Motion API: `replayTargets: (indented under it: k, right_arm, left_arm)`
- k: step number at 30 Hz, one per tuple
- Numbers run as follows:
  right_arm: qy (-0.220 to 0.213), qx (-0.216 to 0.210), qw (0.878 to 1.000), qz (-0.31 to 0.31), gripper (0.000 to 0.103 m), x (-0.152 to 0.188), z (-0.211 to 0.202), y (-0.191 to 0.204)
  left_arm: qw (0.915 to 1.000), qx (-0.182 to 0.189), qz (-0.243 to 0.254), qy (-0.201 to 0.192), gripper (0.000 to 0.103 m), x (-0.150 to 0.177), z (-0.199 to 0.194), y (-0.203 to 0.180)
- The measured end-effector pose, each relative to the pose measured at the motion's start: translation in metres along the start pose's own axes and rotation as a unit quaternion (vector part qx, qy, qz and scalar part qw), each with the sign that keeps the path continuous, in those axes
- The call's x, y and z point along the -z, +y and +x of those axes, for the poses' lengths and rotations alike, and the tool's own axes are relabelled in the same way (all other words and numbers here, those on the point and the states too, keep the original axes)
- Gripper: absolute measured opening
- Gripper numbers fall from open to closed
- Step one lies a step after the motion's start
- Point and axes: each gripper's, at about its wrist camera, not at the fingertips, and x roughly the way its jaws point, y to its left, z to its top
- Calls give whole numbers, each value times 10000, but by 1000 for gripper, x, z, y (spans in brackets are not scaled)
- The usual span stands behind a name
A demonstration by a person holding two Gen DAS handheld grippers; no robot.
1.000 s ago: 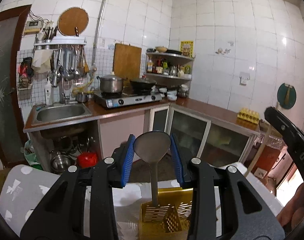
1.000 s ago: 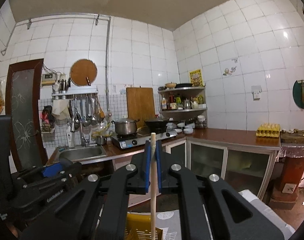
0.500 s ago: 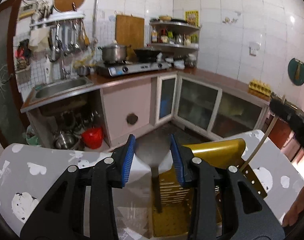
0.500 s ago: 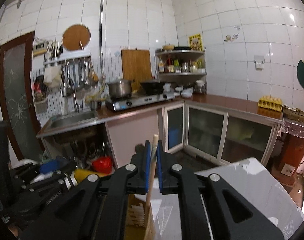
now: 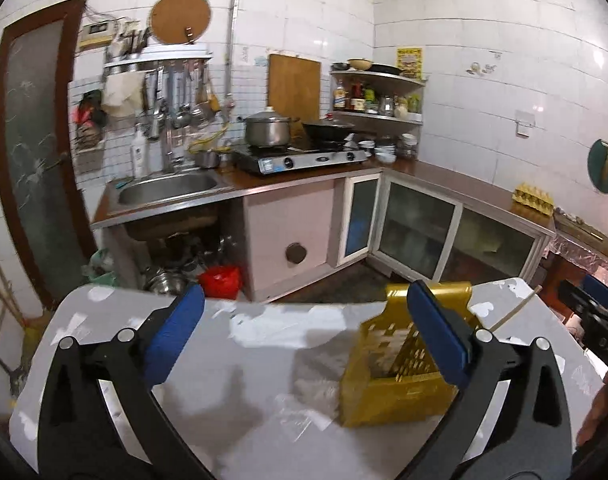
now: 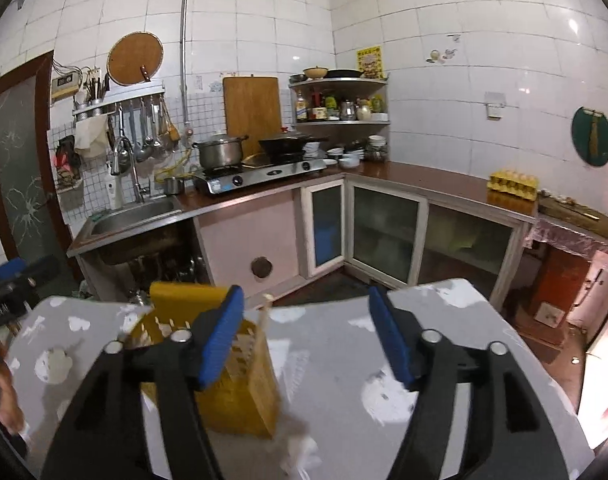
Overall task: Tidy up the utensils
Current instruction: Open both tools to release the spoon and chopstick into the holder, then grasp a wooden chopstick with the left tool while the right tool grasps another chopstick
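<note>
A yellow perforated utensil basket (image 5: pixel 392 384) stands on the grey table (image 5: pixel 264 344), partly behind my left gripper's right finger; it also shows in the right wrist view (image 6: pixel 240 396) at lower left. A thin wooden stick (image 5: pixel 516 312) leans out of the basket to the right; in the right wrist view the stick (image 6: pixel 262 332) rises beside my left finger. My left gripper (image 5: pixel 304 336) is open and empty, left of the basket. My right gripper (image 6: pixel 308 336) is open and empty, just right of the basket. The grey spoon is not visible.
The table has a grey cloth with white bear prints (image 6: pixel 384 396). Beyond its far edge are a sink (image 5: pixel 164 190), a stove with a pot (image 5: pixel 268 132) and glass-door cabinets (image 6: pixel 388 232). The other gripper (image 5: pixel 596 320) shows at the right edge of the left wrist view.
Both grippers have opened. The left one let go of the grey spoon and the right one let go of the wooden stick, which now stands in the basket. Both cameras have pulled back.
</note>
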Motion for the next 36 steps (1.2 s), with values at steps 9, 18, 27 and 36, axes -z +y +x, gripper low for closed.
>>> replayTargets:
  k: [9, 18, 27, 36]
  right_arm:
    - [773, 239, 9967, 40, 72, 77, -22, -14]
    - [1713, 454, 9839, 244, 71, 160, -10, -19]
    - [2205, 735, 9724, 186, 71, 188, -7, 0]
    - [2532, 589, 9653, 255, 38, 194, -11, 17]
  left_arm:
    - [9981, -153, 66, 595, 98, 71, -14, 17]
    - [9866, -212, 210, 1603, 98, 157, 6, 11]
    - [9775, -347, 142, 2076, 98, 189, 18, 8]
    - [9766, -358, 149, 2116, 98, 194, 18, 7]
